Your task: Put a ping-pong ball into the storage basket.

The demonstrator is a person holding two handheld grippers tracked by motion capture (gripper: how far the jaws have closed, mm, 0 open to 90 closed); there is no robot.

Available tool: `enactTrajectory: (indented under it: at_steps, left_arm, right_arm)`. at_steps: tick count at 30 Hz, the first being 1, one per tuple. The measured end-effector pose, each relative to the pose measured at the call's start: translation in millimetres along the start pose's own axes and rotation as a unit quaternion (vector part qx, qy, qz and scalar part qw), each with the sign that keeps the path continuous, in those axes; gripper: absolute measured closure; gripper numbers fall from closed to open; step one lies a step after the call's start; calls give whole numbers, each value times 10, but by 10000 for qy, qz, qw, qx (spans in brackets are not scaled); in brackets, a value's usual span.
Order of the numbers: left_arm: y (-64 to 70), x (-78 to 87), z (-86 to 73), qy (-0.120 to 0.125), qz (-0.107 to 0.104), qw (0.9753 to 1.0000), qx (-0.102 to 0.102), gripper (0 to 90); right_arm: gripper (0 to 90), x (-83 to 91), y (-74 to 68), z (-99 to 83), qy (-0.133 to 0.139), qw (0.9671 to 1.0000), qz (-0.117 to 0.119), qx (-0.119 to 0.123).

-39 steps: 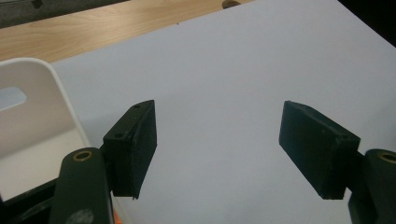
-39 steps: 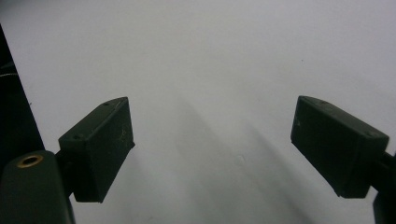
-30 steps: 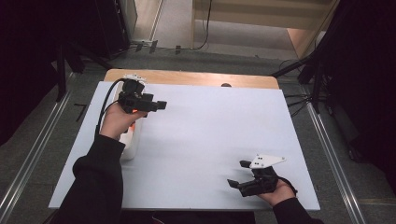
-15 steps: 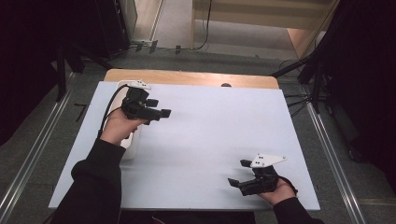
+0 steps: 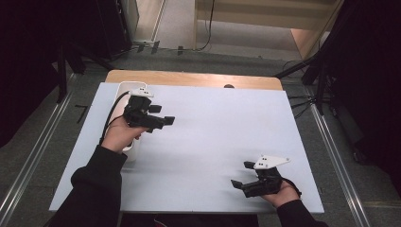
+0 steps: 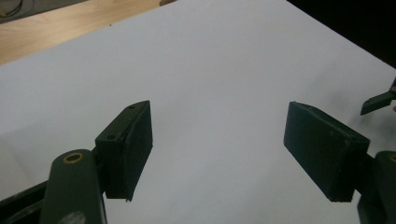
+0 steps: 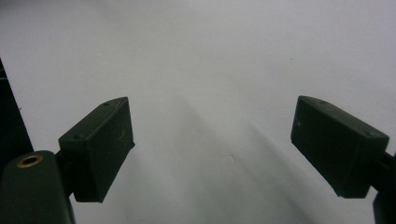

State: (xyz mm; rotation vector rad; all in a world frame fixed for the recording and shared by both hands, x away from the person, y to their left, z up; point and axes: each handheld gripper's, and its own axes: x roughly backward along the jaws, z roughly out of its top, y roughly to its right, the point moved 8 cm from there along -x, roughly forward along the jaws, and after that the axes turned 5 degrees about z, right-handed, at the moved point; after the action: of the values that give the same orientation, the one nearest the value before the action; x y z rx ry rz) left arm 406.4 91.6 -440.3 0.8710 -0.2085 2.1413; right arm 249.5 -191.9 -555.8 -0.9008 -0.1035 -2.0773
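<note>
My left gripper (image 5: 163,115) hovers over the back left of the white table (image 5: 213,137), held in a hand with a dark sleeve. In the left gripper view it (image 6: 217,135) is open with nothing between the jaws, only the table surface (image 6: 210,60) beyond. My right gripper (image 5: 241,174) sits low at the front right of the table, pointing left. The right gripper view has it (image 7: 210,140) wide open over bare white surface (image 7: 210,56). A long white object (image 5: 126,91) lies along the table's left side, partly hidden under my left hand.
A wooden strip (image 5: 189,78) runs along the table's far edge; it appears as a wooden strip (image 6: 56,32) in the left gripper view too. Metal floor rails (image 5: 33,156) flank the table. Dark stands (image 5: 321,71) rise at the back right. The right gripper's tip (image 6: 378,100) peeks in.
My left gripper has drifted a little to the right and toward the person, uncovering more of the long white object's far end. The right gripper has stayed put.
</note>
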Motion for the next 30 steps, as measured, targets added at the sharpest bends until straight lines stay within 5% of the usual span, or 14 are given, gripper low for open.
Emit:
enactTrajectory:
  at_steps: [30]
  left_arm:
    - [258,55,-313,-83,-229,9991,-346,242]
  right_arm:
    - [117,9,6,-13,-16,10000,-26,-27]
